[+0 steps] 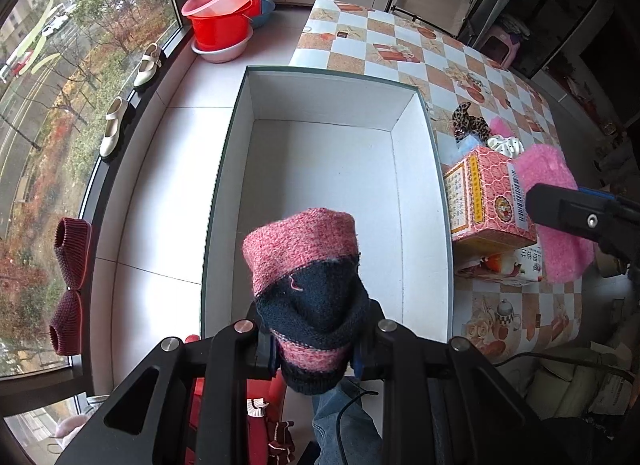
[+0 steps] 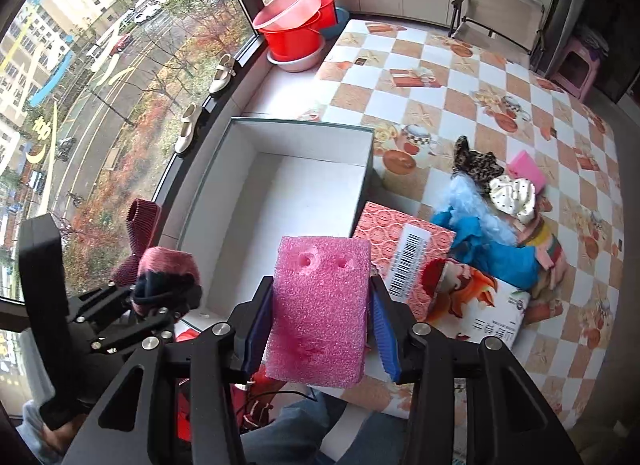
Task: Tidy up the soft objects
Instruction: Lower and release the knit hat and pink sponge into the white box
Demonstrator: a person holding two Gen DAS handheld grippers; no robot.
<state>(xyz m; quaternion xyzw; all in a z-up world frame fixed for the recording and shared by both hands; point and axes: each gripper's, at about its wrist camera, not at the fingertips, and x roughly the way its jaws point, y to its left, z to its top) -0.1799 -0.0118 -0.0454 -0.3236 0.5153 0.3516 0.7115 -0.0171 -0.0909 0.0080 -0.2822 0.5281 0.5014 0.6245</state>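
Left gripper (image 1: 316, 349) was clamped on a pink-and-navy knitted sock or mitten (image 1: 308, 277), pinched low on its striped cuff, the bundle hanging over the near end of the open white cardboard box (image 1: 416, 193). Right gripper (image 2: 318, 329) was clamped across the sides of a pink block of open-cell foam (image 2: 320, 305), held just right of the box's near corner, above a red patterned carton with a barcode (image 2: 400, 241). Judged the knit light, limp and grippy: it would sag and drape on release, so a hold on the thick cuff seemed best. The foam looked very light and springy, two dents already in its top face; a mid-side grip suited it, and a hard squeeze would likely dent it more. Neither appeared fragile or slippery. Box interior was bare in both views. More soft items lay well to the right on the table: a leopard-print cloth piece (image 2: 476, 163), a cream dotted scrunchie (image 2: 514, 193), a blue feathery bundle (image 2: 480, 225), a second pink block (image 2: 526, 169). Surface was a glossy checked oilcloth in orange and white (image 2: 460, 77). Room was a glazed balcony: stacked red and pink plastic basins (image 2: 298, 29) at the far left, cream shoes (image 1: 148, 65) on the window ledge, a folding chair (image 2: 500, 13) at the far side.
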